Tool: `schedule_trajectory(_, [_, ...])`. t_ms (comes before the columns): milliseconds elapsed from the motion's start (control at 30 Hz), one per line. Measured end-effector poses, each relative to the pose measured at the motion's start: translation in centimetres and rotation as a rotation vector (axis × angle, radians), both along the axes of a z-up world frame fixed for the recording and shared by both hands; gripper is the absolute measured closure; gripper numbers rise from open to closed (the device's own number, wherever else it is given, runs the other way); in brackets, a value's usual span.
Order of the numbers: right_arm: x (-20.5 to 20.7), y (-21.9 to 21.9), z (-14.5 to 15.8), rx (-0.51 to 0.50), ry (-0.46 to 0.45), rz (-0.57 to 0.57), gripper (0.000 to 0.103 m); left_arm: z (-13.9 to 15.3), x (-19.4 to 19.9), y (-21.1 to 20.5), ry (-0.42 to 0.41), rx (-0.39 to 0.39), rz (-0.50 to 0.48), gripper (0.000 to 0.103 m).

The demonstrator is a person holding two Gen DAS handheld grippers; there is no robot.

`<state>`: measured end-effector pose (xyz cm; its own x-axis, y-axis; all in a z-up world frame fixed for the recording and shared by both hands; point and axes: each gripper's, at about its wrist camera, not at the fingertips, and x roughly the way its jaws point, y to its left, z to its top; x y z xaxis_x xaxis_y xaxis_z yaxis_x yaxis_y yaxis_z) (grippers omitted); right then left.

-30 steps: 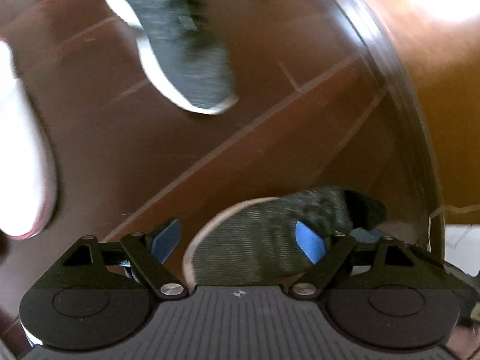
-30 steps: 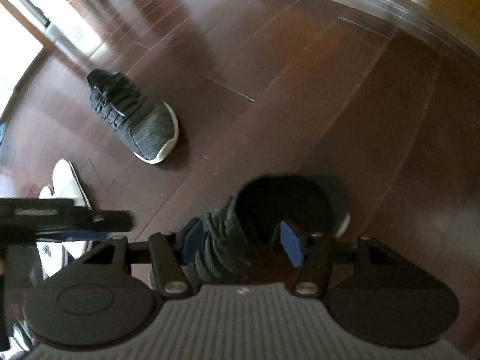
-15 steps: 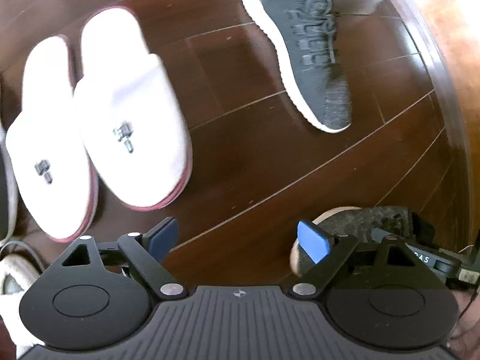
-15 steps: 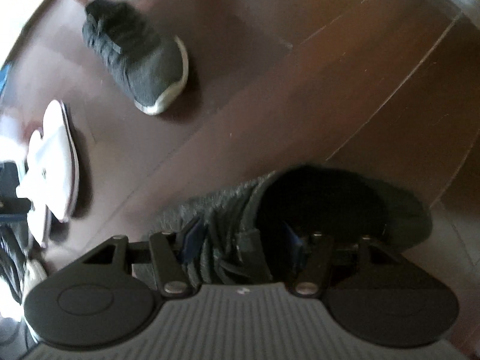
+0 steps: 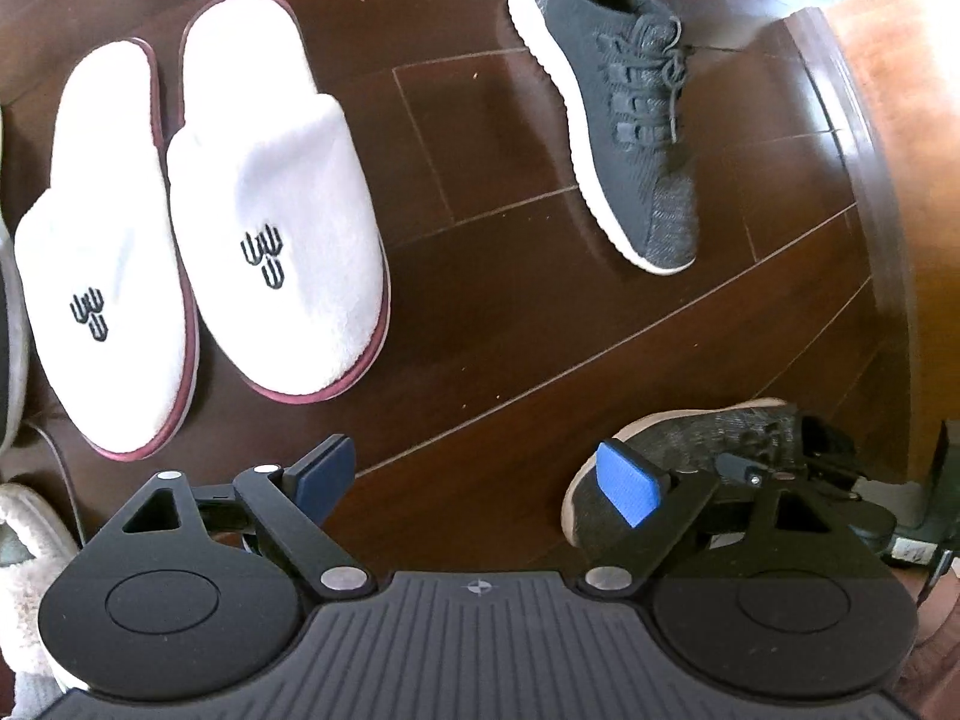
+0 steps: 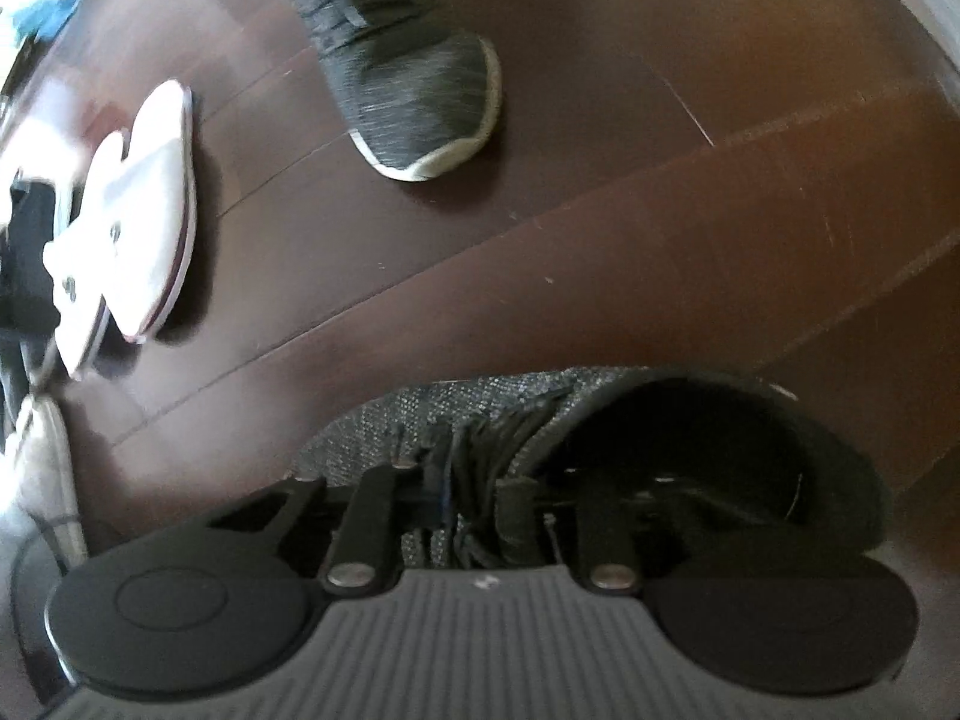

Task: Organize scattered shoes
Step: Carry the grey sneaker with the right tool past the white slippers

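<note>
My left gripper [image 5: 474, 480] hangs open over bare dark wood floor, nothing between its blue pads [image 5: 630, 489]. A pair of white slippers [image 5: 270, 210] lies side by side to its upper left. One dark grey knit sneaker [image 5: 624, 120] rests on the floor at the upper right. Its mate [image 5: 690, 438] is low on the right, partly hidden behind my left gripper's right finger. My right gripper [image 6: 486, 516] is shut on this second sneaker [image 6: 480, 414], near its laces and opening. The first sneaker [image 6: 414, 96] and the white slippers [image 6: 144, 198] show blurred farther off.
A light wooden piece of furniture [image 5: 900, 120] borders the floor on the right. A fluffy cream slipper [image 5: 24, 540] and the edge of another shoe [image 5: 9, 300] sit at the far left. Open floor lies between the slippers and the sneaker.
The left gripper swung off the near sneaker toward the slippers and stayed open. The right gripper's fingers closed on the sneaker, and its view shifted.
</note>
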<state>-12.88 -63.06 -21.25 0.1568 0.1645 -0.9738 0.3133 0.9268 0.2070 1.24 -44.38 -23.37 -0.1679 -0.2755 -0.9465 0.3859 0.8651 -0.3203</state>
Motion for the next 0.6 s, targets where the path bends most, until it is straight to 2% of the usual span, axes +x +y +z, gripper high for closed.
schedule_trajectory(367, [4.8,2.9,2.0,-0.060,0.001,0.366,0.084,1.4,1.9,1.0,0.008,-0.041,0.054,0.011])
schedule_trajectory(600, [8.0,6.3,3.5,-0.113,-0.008,0.689,0.085,1.7,3.3,2.1,0.001,-0.049,0.088,0.011])
